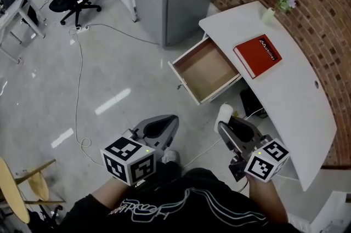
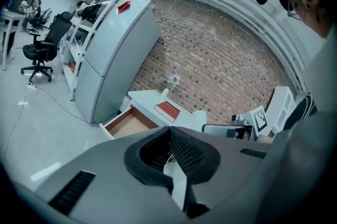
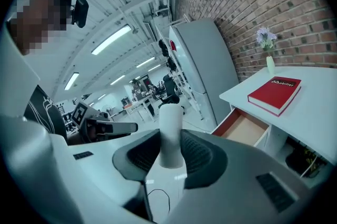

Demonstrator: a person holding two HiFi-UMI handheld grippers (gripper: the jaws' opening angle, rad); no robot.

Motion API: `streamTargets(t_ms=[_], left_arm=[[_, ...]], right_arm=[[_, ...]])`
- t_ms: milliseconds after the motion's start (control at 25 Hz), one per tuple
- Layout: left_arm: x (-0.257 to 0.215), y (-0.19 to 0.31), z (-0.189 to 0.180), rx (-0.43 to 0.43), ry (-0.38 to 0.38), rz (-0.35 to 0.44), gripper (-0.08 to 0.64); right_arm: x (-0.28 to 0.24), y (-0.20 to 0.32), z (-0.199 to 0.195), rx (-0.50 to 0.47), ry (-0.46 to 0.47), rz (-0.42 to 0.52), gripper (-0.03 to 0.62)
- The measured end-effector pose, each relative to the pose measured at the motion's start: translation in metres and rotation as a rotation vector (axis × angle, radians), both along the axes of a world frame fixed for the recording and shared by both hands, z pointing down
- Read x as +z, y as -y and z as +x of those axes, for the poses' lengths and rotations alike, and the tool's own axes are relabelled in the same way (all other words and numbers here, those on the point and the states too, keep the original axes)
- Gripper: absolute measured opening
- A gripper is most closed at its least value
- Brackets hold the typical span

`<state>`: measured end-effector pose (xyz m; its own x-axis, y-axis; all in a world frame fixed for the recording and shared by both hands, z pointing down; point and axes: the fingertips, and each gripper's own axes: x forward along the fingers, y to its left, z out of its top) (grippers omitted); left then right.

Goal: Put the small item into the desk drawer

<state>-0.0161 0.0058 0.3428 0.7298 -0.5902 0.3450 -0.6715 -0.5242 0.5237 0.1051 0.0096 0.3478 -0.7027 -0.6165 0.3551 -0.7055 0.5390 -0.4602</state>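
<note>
Where the right tool (image 3: 171, 153) grips, the white cylinder (image 3: 170, 123) is hidden.

Right gripper (image 3: 171, 152) clamps white cylinder (image 3: 170, 128); drawer (image 3: 247, 131) open.

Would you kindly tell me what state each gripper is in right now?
Left gripper: closed, empty.
Right gripper: closed on the white cylinder.

Bright even light from long white ceiling strip lamps (image 3: 110, 40), glare streaks on the glossy grey floor (image 1: 109, 64), my gripper views fisheye hard.
</note>
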Motion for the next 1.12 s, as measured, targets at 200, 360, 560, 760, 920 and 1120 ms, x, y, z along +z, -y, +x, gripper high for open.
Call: streamTargets(t_ms=[200,360,560,760,920,1120], left_arm=[[0.019,0.034,0.007,0.001,-0.003,-0.002,0.021],[0.029,0.047,0.011,0.007,0.009,-0.020,0.021],[0.045,0.081,0.018,0.007,0.024,-0.030,0.021],[0.065,0.123,0.016,-0.029,0.024,-0.076,0.021],[0.081,0.159,0.013,-0.048,0.026,-0.107,0.021],[0.107,0.204,0.004,-0.082,0.032,-0.152,0.021]], right_arm=[[0.021,0.044,0.005,-0.001,-0.006,0.003,0.138],[0.032,0.069,0.001,-0.006,-0.007,-0.001,0.138],[0.056,0.115,0.002,-0.007,0.007,-0.029,0.137],[0.092,0.165,0.004,-0.009,-0.026,-0.101,0.138],[0.125,0.207,0.002,-0.024,-0.049,-0.162,0.137],[0.173,0.256,-0.008,-0.073,-0.127,-0.213,0.138]])
